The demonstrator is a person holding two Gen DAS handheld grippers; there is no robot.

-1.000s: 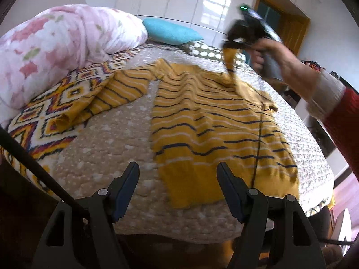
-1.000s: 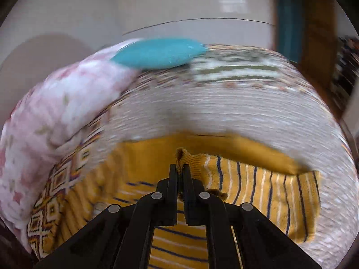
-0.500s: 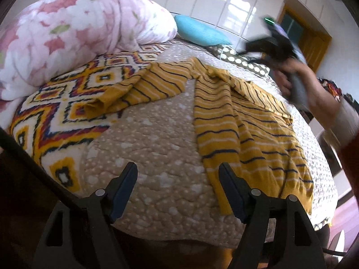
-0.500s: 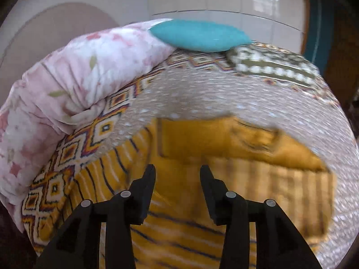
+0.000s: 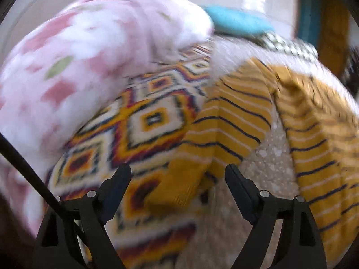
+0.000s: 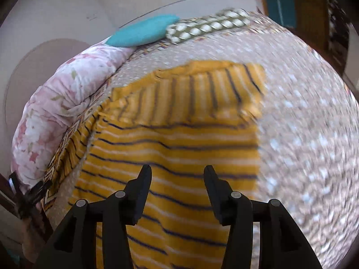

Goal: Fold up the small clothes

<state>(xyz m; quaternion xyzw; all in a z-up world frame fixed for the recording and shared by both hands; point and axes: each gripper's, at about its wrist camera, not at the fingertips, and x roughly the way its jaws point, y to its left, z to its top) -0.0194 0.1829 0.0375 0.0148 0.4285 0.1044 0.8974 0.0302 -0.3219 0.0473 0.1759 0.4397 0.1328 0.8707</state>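
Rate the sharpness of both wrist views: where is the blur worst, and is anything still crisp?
Left wrist view: heavy motion smear across the floral duvet and the striped sweater; only the left tongs stay crisp. Right wrist view: milder, streaking worst on the dotted bedspread; the right tongs are sharp. Both show fisheye bulging and dark corners.

Both grippers angle downward. Left gripper has just been opening, jaws wide, nothing pinched. Right gripper likewise just opened, nothing between its fingers.
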